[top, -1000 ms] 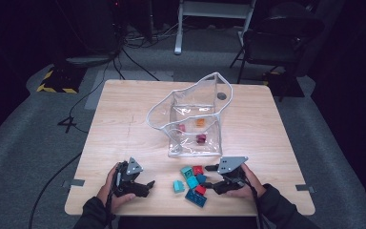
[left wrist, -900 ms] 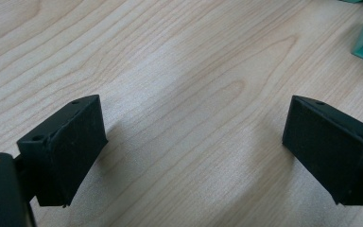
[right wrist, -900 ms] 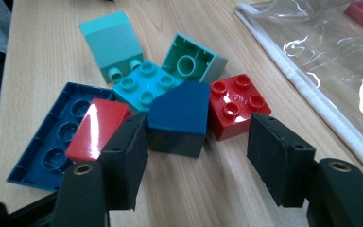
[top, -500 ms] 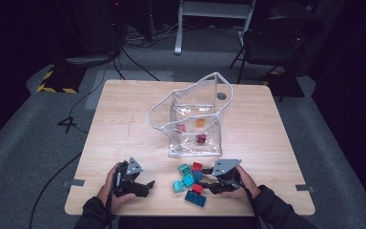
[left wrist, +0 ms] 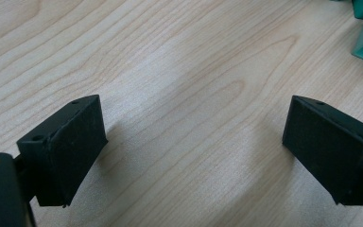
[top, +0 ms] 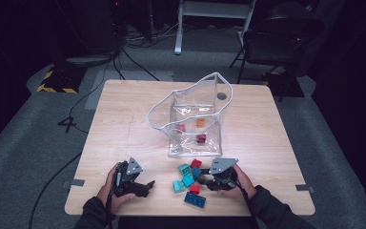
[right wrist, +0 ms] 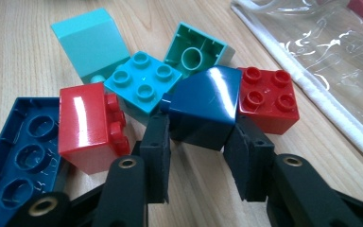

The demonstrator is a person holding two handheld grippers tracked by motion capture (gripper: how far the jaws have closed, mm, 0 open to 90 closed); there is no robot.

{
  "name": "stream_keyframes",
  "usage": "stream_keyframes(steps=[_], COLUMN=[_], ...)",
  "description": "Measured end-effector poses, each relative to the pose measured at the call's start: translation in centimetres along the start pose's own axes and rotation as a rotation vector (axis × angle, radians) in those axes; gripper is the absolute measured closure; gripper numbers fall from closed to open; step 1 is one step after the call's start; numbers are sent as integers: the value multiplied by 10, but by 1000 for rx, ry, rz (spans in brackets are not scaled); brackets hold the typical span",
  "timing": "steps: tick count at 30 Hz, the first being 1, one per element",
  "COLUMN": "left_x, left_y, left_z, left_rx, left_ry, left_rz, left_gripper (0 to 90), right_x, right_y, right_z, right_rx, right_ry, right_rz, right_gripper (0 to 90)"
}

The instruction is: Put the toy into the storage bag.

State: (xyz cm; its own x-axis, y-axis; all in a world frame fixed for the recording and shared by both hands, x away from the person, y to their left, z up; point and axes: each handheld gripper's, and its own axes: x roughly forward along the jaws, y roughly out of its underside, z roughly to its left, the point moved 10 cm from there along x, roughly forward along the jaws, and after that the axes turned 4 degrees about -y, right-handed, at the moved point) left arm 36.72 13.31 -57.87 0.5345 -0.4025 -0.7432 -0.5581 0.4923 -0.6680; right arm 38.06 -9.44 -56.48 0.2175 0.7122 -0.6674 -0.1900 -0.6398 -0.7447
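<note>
Ana: Where are the two hands?

Ben: Both come in from the near edge of the table [top: 267,124]. The left hand [top: 116,188] rests on the wood and holds the left gripper [top: 145,187] low, pointing to the blocks. Its jaws stand apart, and there is just bare wood between them.

Ana: And the other one?

Ben: The right hand [top: 238,183] holds the right gripper [top: 204,181] flat and low, pointing at the pile of blocks. Its jaws have just been closing. In the right gripper view they sit on each side of the dark blue block [right wrist: 203,109] and press on it.

Ana: What is the table like?

Ben: It is light wood with fine lines in it. It stands on a grey floor in a dark room. A black chair [top: 279,38] is behind it, and cables [top: 133,55] lie on the floor.

Ana: What does the blue block look like?

Ben: It is dark blue and shiny, with one slanted side. It lies near the front edge, in the small pile. A red block [right wrist: 267,99] with four round bumps touches it on one side. A light blue block [right wrist: 144,87] is just beside it on the other.

Ana: Anything else?

Ben: A see-through bag [top: 190,121] stands open in the middle of the table, with a few small blocks inside.
</note>
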Motion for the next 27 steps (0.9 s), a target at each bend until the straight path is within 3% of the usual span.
stream_keyframes(steps=[8, 15, 27], left_x=[0, 0, 0], left_y=[0, 0, 0], left_z=[0, 0, 0], left_rx=[0, 0, 0], left_ry=[0, -1, 0], left_rz=[-1, 0, 0], left_gripper=[70, 70, 71], right_x=[-7, -22, -45], right_y=[1, -2, -12], right_z=[-5, -15, -21], right_rx=[4, 29, 22], right_ry=[14, 42, 50], right_rz=[-16, -55, -100], right_gripper=[630, 630, 630])
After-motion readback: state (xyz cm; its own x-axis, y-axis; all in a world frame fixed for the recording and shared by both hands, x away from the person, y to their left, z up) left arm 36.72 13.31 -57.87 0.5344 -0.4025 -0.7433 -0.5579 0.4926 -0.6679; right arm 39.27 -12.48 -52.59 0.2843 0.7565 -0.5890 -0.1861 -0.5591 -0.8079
